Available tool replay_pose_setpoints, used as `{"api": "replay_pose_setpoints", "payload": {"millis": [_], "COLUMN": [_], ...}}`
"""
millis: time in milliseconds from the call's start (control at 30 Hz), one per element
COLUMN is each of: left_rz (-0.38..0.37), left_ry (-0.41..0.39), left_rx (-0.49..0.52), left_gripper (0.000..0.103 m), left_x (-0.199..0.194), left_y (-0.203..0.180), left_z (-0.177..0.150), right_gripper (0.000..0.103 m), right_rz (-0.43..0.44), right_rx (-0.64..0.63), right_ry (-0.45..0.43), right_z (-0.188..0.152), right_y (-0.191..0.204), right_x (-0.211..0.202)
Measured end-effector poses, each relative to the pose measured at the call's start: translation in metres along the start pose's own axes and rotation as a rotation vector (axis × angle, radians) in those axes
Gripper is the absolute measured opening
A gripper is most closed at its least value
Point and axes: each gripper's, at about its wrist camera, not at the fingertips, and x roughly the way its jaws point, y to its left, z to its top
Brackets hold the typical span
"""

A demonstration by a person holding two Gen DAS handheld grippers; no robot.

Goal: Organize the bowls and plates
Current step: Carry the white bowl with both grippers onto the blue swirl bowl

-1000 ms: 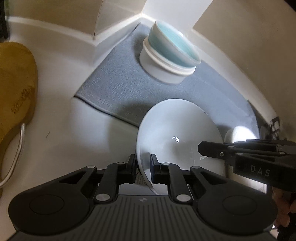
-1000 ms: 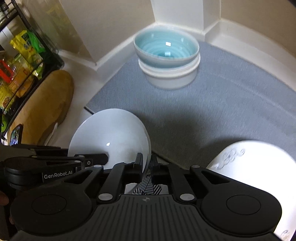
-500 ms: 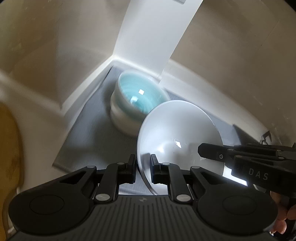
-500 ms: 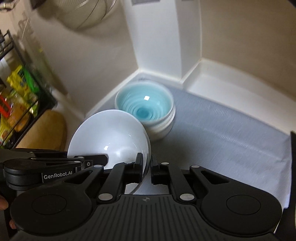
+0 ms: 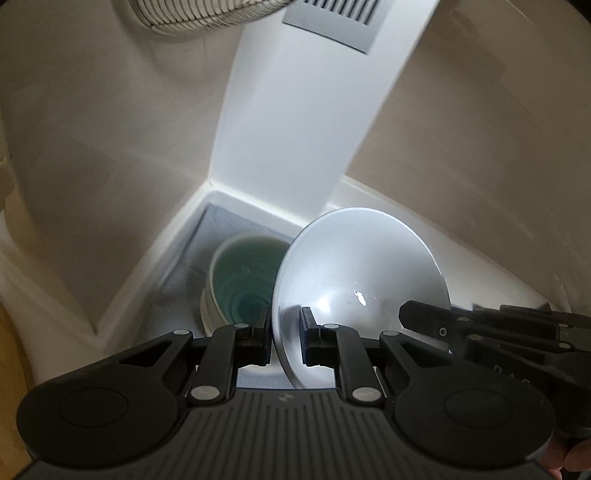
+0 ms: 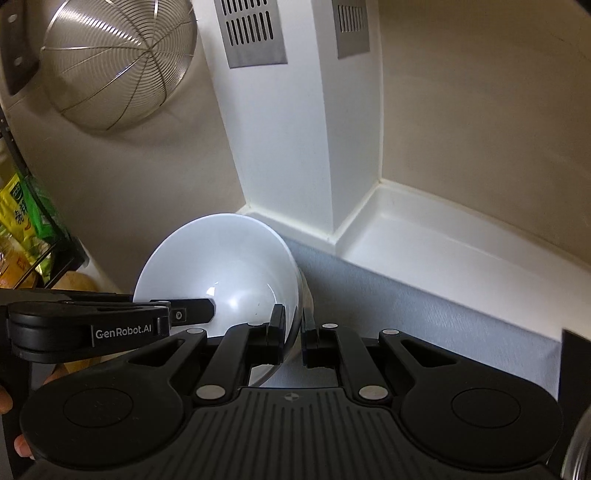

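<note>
The white bowl (image 5: 360, 280) is clamped at opposite rims by the left gripper (image 5: 284, 341) and the right gripper (image 6: 293, 338), its wall between each pair of fingers. Only in the left view is the teal bowl (image 5: 242, 286) seen, stacked on a white one ahead of the fingers, on the grey mat (image 5: 212, 230). Only in the right view are a wire strainer (image 6: 118, 62) and wall vents (image 6: 255, 31) seen above; there the stack is hidden by the held bowl.

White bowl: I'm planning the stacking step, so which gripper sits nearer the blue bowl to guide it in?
Probably left. The left gripper grips the white bowl rim beside the blue bowl; the right gripper clamps the far rim.
</note>
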Motion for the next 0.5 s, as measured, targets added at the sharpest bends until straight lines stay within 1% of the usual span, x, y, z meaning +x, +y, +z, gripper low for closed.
{"api": "replay_pose_setpoints", "payload": {"millis": [133, 233, 333, 500], "left_rz": [0.045, 0.090, 0.105, 0.140], "left_ry": [-0.013, -0.023, -0.004, 0.014], "left_rx": [-0.026, -0.041, -0.064, -0.068], "left_gripper": [0.015, 0.015, 0.015, 0.015], "left_x": [0.010, 0.018, 0.026, 0.036], "left_y": [0.006, 0.009, 0.013, 0.011], "left_z": [0.011, 0.012, 0.010, 0.007], "right_gripper": [0.009, 0.009, 0.009, 0.009], "right_rz": [0.026, 0.051, 0.057, 0.060], "right_rx": [0.007, 0.011, 0.009, -0.003], "right_ry": [0.004, 0.020, 0.033, 0.063], "right_z": [0.015, 0.022, 0.025, 0.025], "right_y": [-0.002, -0.004, -0.004, -0.008], "right_x": [0.022, 0.040, 0.055, 0.074]}}
